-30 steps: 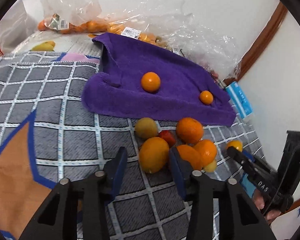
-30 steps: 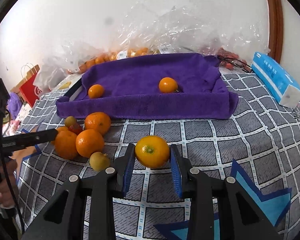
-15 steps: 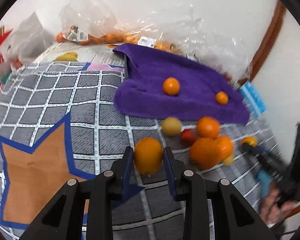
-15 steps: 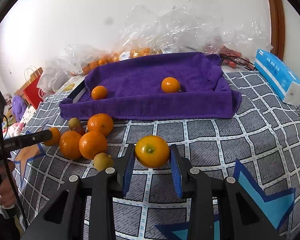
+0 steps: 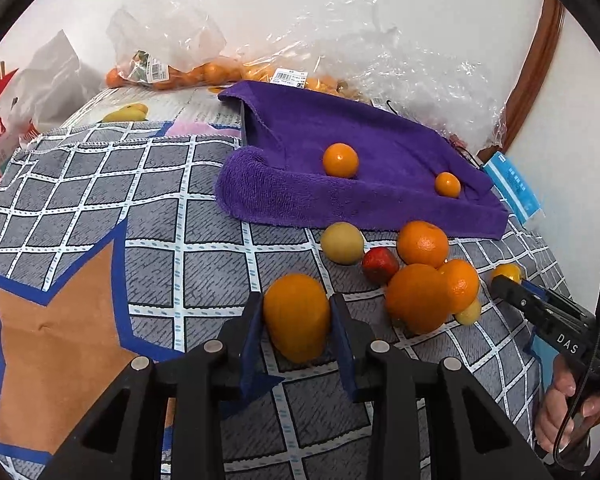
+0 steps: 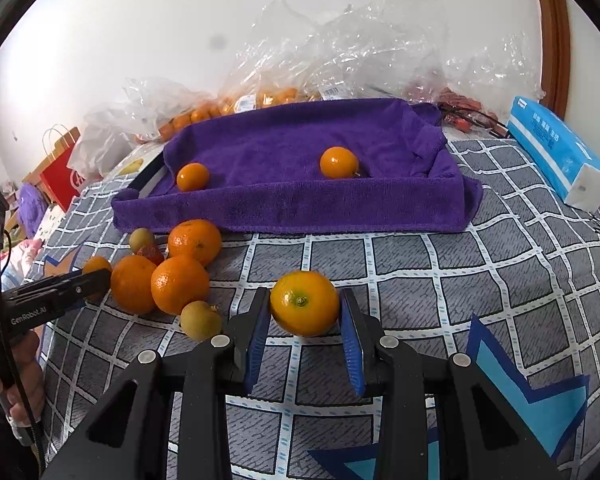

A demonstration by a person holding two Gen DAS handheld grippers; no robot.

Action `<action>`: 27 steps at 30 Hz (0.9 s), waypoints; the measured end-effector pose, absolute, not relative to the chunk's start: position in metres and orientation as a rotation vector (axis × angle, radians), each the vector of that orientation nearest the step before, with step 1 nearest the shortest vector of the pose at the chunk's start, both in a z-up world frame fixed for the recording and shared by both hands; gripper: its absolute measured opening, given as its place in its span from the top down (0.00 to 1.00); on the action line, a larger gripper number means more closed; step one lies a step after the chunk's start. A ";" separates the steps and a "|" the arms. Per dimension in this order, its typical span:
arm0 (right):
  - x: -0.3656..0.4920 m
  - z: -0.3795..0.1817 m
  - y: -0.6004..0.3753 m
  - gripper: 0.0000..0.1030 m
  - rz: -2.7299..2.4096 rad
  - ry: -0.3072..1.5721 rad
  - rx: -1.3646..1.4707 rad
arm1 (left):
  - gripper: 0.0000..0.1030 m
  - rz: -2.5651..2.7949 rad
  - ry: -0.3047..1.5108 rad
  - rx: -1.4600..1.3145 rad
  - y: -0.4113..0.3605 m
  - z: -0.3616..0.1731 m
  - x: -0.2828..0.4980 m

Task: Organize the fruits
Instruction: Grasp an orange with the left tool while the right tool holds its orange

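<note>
Left gripper (image 5: 297,320) pinching an oval orange (image 5: 297,317), jaws just closed in on it, above the checked cloth (image 5: 204,252). Right gripper (image 6: 305,312) clamped on a round orange with green navel (image 6: 304,303). Loose fruit pile (image 6: 168,276) lying just before the purple towel tray (image 6: 292,208), two small oranges (image 6: 339,162) inside.

Bagged oranges (image 5: 204,74) behind crinkled plastic, too blurred to count

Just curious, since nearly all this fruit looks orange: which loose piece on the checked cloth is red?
The small red fruit, wedged between the yellowish-green fruit and the oranges, in front of the purple towel.
</note>
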State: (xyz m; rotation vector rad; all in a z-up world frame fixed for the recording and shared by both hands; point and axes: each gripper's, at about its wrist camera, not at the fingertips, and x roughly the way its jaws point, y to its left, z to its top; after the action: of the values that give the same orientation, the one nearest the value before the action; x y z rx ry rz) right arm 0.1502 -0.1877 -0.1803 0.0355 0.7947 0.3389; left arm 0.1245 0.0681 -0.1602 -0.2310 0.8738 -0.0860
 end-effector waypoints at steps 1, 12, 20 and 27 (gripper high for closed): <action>0.150 -0.180 -0.187 0.67 0.334 0.795 0.030 | 0.70 -0.086 0.874 -0.230 0.068 -0.160 0.125; 0.152 -0.186 -0.181 0.67 0.314 0.828 -0.015 | 0.70 -0.130 0.845 -0.337 0.082 -0.160 0.119; 0.148 -0.180 -0.185 0.67 0.331 0.788 0.012 | 0.70 -0.117 0.774 -0.338 0.083 -0.150 0.109; 0.144 -0.177 -0.188 0.67 0.328 0.761 0.017 | 0.70 -0.114 0.720 -0.315 0.082 -0.142 0.102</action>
State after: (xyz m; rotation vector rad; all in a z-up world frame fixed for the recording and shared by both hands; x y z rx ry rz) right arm 0.1437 -0.1875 -0.1767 0.0171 0.7609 0.3278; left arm 0.1024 0.0820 -0.1423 -0.3154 0.7202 -0.1142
